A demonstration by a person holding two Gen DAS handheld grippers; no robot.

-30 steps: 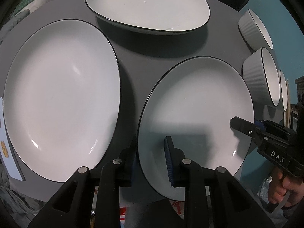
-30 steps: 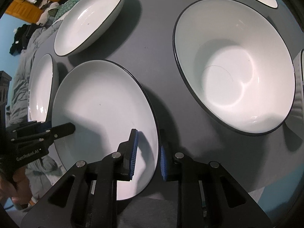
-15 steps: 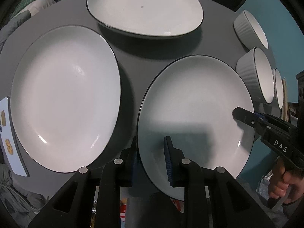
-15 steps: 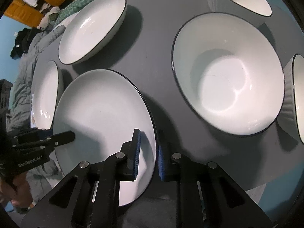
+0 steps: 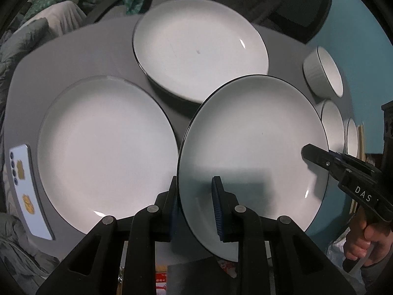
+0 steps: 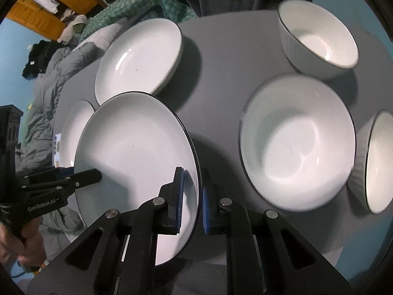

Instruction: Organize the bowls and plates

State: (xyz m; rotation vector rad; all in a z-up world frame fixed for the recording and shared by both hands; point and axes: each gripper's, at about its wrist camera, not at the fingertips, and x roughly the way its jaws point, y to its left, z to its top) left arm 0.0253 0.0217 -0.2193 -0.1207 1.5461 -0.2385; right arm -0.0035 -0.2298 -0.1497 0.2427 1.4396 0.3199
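Observation:
A white plate with a thin black rim (image 5: 253, 152) (image 6: 137, 147) hangs tilted above the grey round table (image 5: 81, 56), carried by both grippers. My left gripper (image 5: 194, 191) is shut on its near left rim, one pad over the plate and one under it. My right gripper (image 6: 192, 184) is shut on the opposite rim and shows in the left wrist view as a black finger (image 5: 316, 156). The left gripper's finger (image 6: 91, 174) lies on the plate's far side in the right wrist view.
On the table lie a large plate (image 5: 105, 142) (image 6: 73, 132), a second plate (image 5: 201, 49) (image 6: 140, 56), a wide bowl (image 6: 297, 142) and ribbed bowls (image 6: 319, 39) (image 6: 378, 162) (image 5: 324, 73). A phone (image 5: 24, 186) lies at the left edge. A dark chair (image 5: 282, 2) stands behind.
Both grippers have risen with the plate, which has come off the table and now overlaps the plate beyond it. The right jaws have narrowed onto the rim.

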